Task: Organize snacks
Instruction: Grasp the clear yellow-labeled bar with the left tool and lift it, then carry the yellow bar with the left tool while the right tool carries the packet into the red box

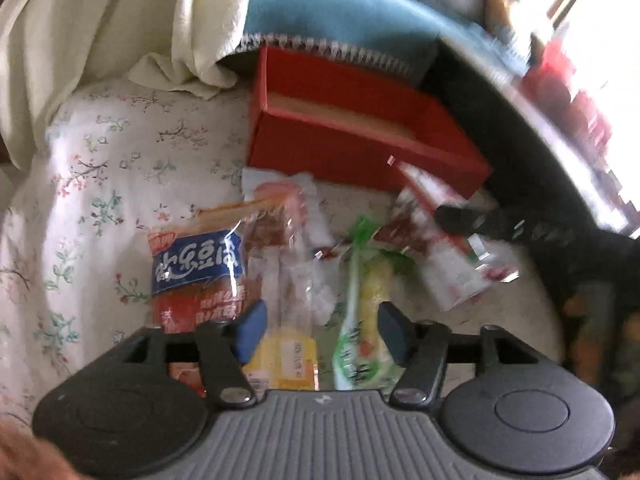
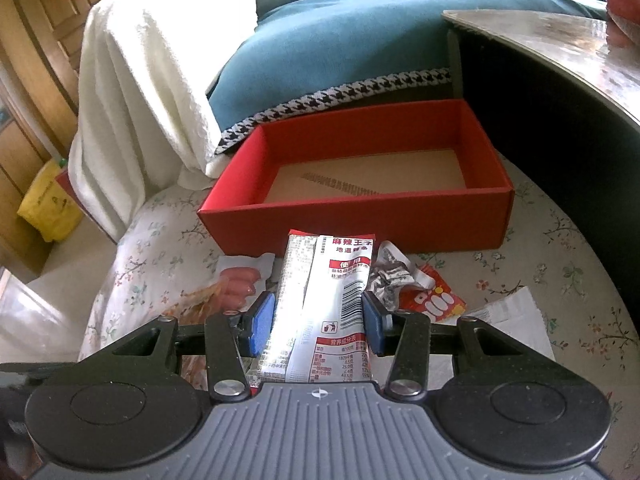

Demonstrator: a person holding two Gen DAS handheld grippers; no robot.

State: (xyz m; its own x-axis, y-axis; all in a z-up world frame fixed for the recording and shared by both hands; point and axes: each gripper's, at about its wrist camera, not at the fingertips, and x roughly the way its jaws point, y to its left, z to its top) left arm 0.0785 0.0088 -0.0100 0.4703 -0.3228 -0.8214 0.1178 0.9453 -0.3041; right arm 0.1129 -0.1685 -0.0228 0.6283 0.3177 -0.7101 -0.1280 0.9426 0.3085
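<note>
A red cardboard box [image 2: 360, 222] stands open and empty on the floral cloth, against a blue cushion. My right gripper [image 2: 320, 320] is shut on a silver-white snack packet [image 2: 324, 280], held just in front of the box. In the left wrist view, my left gripper [image 1: 322, 332] hangs open above a heap of snacks, with nothing pressed between its blue pads. Under it lie a red packet with a blue label [image 1: 196, 272], a yellow packet [image 1: 288, 354] and a green packet [image 1: 362, 320]. The red box [image 1: 360, 152] lies beyond the heap.
A crumpled wrapper [image 2: 392, 276], a red packet [image 2: 434, 300], a sausage packet [image 2: 236, 284] and a white packet [image 2: 508, 308] lie on the cloth [image 2: 560, 264]. A dark table [image 2: 560, 60] borders the right side. A white towel [image 2: 152, 64] hangs at the left.
</note>
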